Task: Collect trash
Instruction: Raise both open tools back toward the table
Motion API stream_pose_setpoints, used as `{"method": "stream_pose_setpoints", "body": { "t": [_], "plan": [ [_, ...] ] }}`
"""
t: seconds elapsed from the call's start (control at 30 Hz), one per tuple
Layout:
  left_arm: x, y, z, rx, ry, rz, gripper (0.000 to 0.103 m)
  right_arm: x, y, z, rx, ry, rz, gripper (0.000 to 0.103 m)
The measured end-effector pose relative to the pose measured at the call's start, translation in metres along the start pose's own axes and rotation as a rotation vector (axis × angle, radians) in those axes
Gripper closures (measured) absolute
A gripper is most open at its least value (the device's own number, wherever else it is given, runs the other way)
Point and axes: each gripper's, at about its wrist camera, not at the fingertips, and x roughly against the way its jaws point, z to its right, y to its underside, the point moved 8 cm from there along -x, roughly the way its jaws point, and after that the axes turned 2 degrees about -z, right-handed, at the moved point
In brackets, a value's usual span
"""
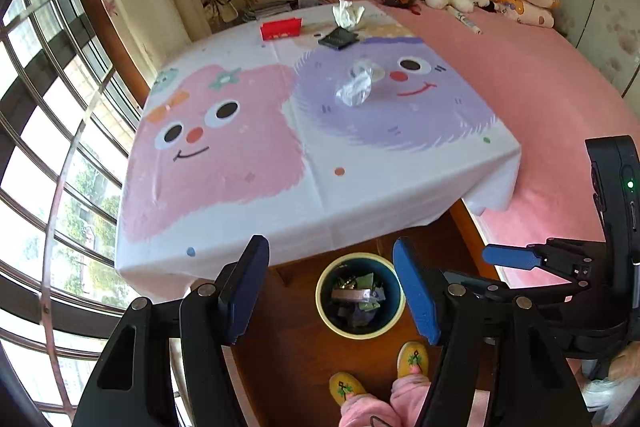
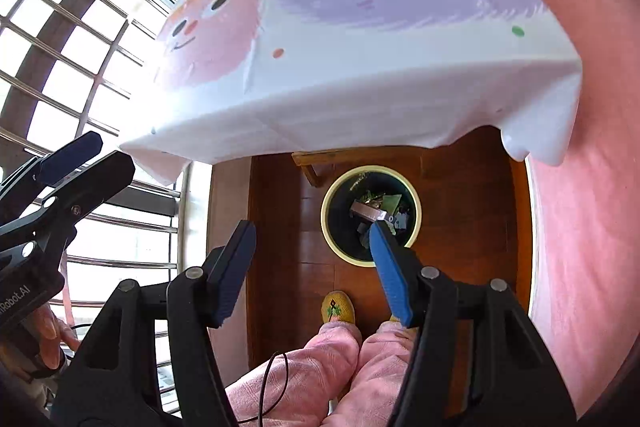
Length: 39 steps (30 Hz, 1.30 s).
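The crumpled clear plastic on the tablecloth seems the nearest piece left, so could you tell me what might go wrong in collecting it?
1. The clear plastic is see-through and pale against the cloth, so the left gripper, jaws open and empty, could close beside it.
2. The tablecloth hangs loose over the edge; a low pinch might catch and drag it.
3. The bin stands partly under that overhang, close to the slippers, so a drop could miss.

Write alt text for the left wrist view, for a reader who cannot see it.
The open, empty left tool hangs over a round trash bin with scraps inside, on a wooden floor. Beyond it, a cartoon tablecloth holds a crumpled clear plastic piece, a tissue, a dark packet and a red box.
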Motion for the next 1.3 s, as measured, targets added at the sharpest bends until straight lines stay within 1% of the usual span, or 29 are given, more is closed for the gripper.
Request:
{"method": "stream_pose_setpoints", "body": {
  "t": [0.1,0.23,0.3,0.4,0.47,0.53,0.6,0.67,0.83,0.97,1.07,1.2,1.3],
  "plan": [
    [0.031,-0.025,0.000,-0.004,-0.035,0.049,0.037,0.029,-0.016,-0.009,0.036,-0.019,0.035,0.046],
    [0.059,-0.045,-0.003,-0.009,-0.083,0.094,0.037,0.063,-0.039,-0.018,0.087,-0.030,0.093,0.046],
    [0.066,-0.052,-0.004,-0.001,-0.102,0.103,0.037,0.079,-0.051,-0.017,0.096,-0.027,0.125,0.046],
    [0.071,-0.060,-0.007,0.016,-0.119,0.107,0.037,0.090,-0.068,-0.011,0.088,-0.033,0.156,0.046],
    [0.072,-0.065,-0.008,0.021,-0.119,0.110,0.037,0.094,-0.079,-0.007,0.091,-0.035,0.171,0.046],
    [0.069,-0.070,-0.008,0.016,-0.112,0.110,0.037,0.096,-0.091,-0.005,0.108,-0.019,0.186,0.046],
    [0.060,-0.076,-0.008,0.004,-0.107,0.106,0.037,0.093,-0.102,-0.001,0.117,-0.009,0.189,0.046],
    [0.051,-0.082,-0.010,-0.008,-0.110,0.101,0.037,0.083,-0.112,0.000,0.115,-0.017,0.174,0.046],
    [0.009,-0.108,-0.020,-0.020,-0.073,0.065,0.037,0.063,-0.142,0.007,0.070,-0.018,0.164,0.046],
    [-0.040,-0.146,-0.033,-0.049,-0.016,0.033,0.037,0.042,-0.174,0.016,0.021,0.008,0.158,0.046],
    [-0.077,-0.180,-0.045,-0.095,0.022,0.011,0.037,0.024,-0.202,0.020,-0.025,0.025,0.154,0.047],
    [-0.123,-0.229,-0.065,-0.148,0.086,-0.012,0.037,-0.005,-0.244,0.024,-0.133,0.036,0.138,0.047],
    [-0.157,-0.262,-0.081,-0.194,0.113,-0.019,0.037,-0.032,-0.276,0.023,-0.204,0.057,0.116,0.047]
  ]
}}
